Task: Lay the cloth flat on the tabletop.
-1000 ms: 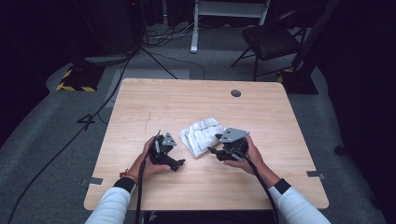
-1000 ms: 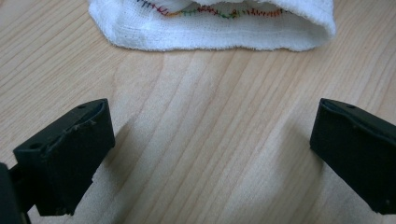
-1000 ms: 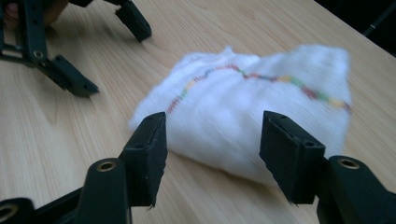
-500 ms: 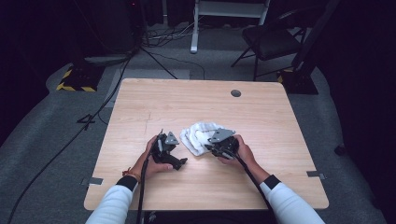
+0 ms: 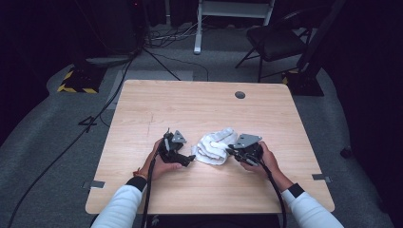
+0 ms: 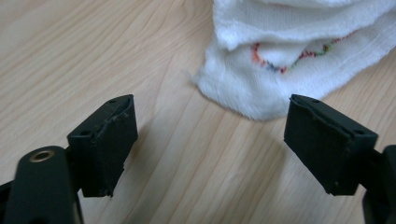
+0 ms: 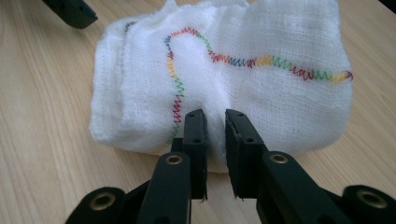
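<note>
The white cloth (image 5: 215, 146) lies bunched on the counter (image 5: 199, 107), near the front edge and between the two hands.

Right tool (image 7: 215, 128): jaws narrow, having just been closing, and pinching a fold at the near edge of the cloth. In the right gripper view the fabric puckers between the pads, so the grip appears made, though it takes in only a thin ridge of material.

Left tool (image 6: 210, 135): jaws wide but just begun closing, with nothing between them. In the left gripper view the cloth's corner lies just ahead of the pads, apart from both, and bare wood lies below the gap.

Risks from this state:
- The right grip is shallow. A pull could slip the fold out, or lift one layer and leave the rest lying.
- If the left jaws shut where they stand, they would likely close on nothing or scrape the counter.
- The cloth is stacked in several layers; a corner grab may catch the wrong one, so that it unfolds unevenly.
</note>
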